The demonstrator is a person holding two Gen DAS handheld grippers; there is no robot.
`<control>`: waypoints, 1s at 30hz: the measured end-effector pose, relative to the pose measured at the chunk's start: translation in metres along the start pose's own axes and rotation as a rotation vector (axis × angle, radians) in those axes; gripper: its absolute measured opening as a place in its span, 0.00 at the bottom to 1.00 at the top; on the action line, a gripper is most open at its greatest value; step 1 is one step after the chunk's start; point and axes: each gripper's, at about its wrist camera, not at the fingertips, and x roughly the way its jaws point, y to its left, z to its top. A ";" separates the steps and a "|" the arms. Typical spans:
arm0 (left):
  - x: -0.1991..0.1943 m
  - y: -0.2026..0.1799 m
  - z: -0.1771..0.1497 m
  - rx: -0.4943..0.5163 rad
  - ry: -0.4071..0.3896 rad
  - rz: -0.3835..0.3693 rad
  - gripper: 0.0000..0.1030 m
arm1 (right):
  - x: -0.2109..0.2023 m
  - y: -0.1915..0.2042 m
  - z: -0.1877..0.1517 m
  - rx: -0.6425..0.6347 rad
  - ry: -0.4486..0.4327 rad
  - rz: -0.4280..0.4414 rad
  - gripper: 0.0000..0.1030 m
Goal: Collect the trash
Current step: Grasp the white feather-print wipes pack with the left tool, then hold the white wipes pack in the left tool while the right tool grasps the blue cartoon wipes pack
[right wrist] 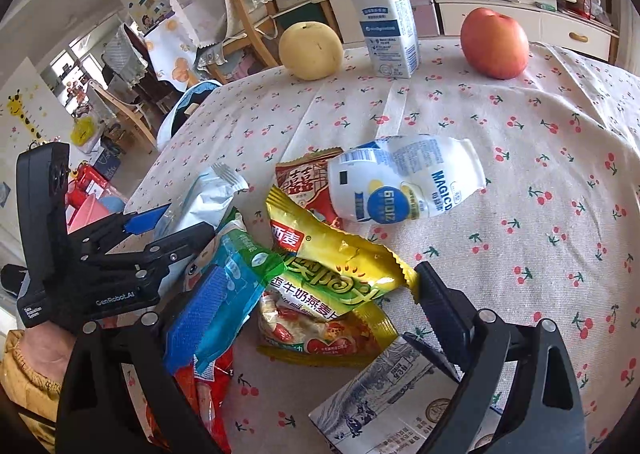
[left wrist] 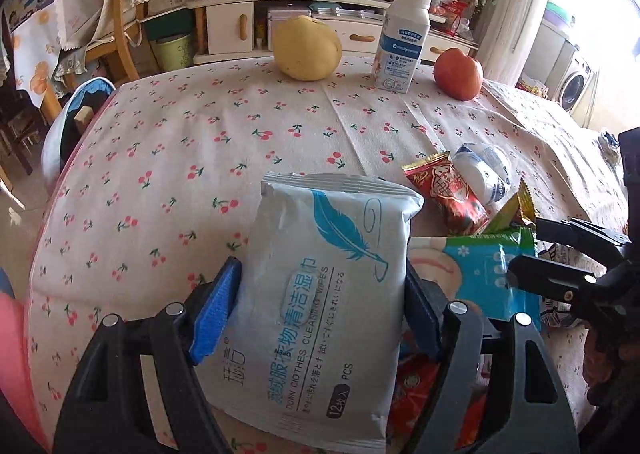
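Observation:
My left gripper (left wrist: 320,310) is shut on a white wipes pack (left wrist: 332,294) with a blue feather print, its blue pads pressing both long sides. In the right wrist view it (right wrist: 172,230) holds that pack (right wrist: 204,194) above the table's left side. My right gripper (right wrist: 320,294) stands open over a heap of trash, with a yellow wrapper (right wrist: 340,258) and a teal-green packet (right wrist: 240,274) between its fingers. A crushed white bottle (right wrist: 404,178) and a red wrapper (right wrist: 300,182) lie just beyond. A flattened carton (right wrist: 384,406) lies under the right finger.
At the far edge of the cherry-print tablecloth (left wrist: 200,142) stand a yellow pear (left wrist: 306,48), an upright white bottle (left wrist: 402,42) and a red apple (left wrist: 458,72). A wooden chair (left wrist: 120,34) and a blue-and-white bag (left wrist: 80,122) are off the table's left edge.

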 end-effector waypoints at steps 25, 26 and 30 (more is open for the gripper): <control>-0.075 0.076 -0.047 -0.352 -0.124 -0.038 0.74 | 0.022 0.089 0.003 -0.388 -0.031 -0.034 0.90; -0.074 0.077 -0.048 -0.356 -0.122 -0.041 0.74 | 0.027 0.091 0.004 -0.414 -0.016 -0.040 0.91; -0.072 0.084 -0.047 -0.374 -0.120 -0.039 0.74 | 0.044 0.099 0.004 -0.509 0.006 -0.069 0.91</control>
